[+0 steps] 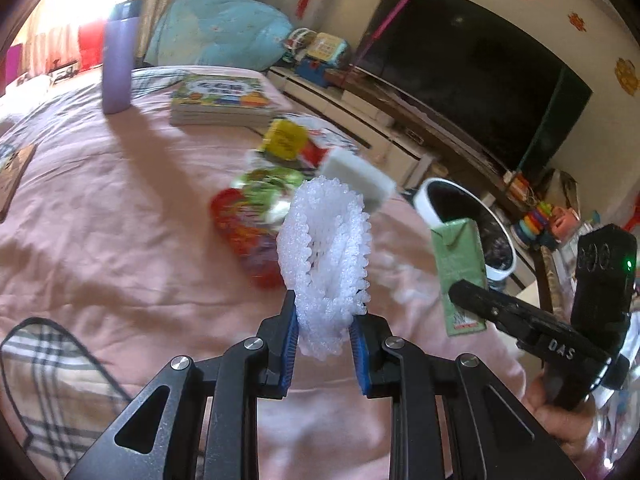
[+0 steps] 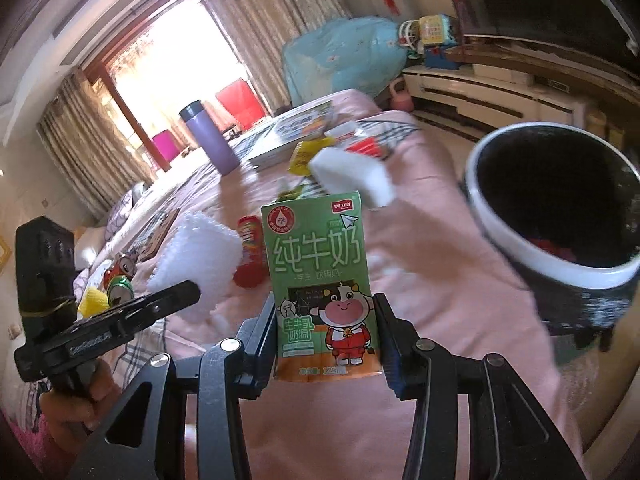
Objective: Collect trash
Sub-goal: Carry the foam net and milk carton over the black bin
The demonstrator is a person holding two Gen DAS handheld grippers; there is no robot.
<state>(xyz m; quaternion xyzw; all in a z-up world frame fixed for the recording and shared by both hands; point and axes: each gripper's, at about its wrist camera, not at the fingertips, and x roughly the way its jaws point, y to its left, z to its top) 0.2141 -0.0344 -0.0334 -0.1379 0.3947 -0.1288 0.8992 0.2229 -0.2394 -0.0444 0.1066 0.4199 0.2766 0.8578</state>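
white foam net: held aloft | green milk carton: upright, gripped

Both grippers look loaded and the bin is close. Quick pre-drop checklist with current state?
1. Left gripper shut on white foam net: ok.
2. Right gripper shut on green milk carton, carton upright: ok.
3. Trash bin opening unobstructed, beside the bed: ok.
4. Either item already over the bin opening: not ok, both are over the pink bedspread.
5. White block near the carton's top clear of the path to the bin: cannot tell, blurred.
6. Trash left on the bed: not ok, a red snack packet and cans remain.
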